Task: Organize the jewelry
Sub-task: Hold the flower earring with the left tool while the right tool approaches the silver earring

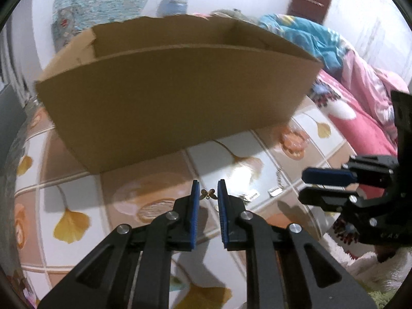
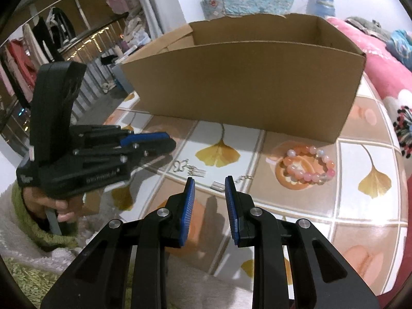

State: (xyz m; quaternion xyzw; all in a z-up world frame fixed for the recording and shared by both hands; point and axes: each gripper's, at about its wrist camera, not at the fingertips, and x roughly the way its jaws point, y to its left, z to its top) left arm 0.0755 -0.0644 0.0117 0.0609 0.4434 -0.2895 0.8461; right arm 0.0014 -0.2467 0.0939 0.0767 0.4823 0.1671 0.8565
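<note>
In the left wrist view my left gripper [image 1: 208, 193] sat low centre, its blue pads drawn close on a small gold butterfly charm [image 1: 208, 194], which spanned the narrow gap between the tips and touched both. The cardboard box [image 1: 177, 97] filled the upper middle of that frame, open at the top, its near wall rising directly ahead of the fingers, and I could not see its floor from there. It stood on a tablecloth [image 1: 77, 180] printed with yellow ginkgo leaves and orange flowers. To the right of the left pads, on the cloth, lay a short chain with small silver tags [image 1: 275, 189], blurred, and beyond them my right gripper [image 1: 306, 184] came in from the right edge. A pink and blue bedspread [image 1: 360, 90] was heaped at the upper right. In the right wrist view the right gripper [image 2: 209, 193] held low centre with its jaws a moderate way apart and nothing between them; the cloth showed through the gap. Just past its tips lay the silver tags [image 2: 217, 186], and to the left of them a butterfly-shaped wire piece with more tags [image 2: 189, 168]. A pink bead bracelet [image 2: 306, 166] rested right of centre, near the box's front corner but apart from it. The left gripper [image 2: 164, 141] crossed the left side, a hand [image 2: 56, 206] under it in a green sleeve [image 2: 23, 211].
</note>
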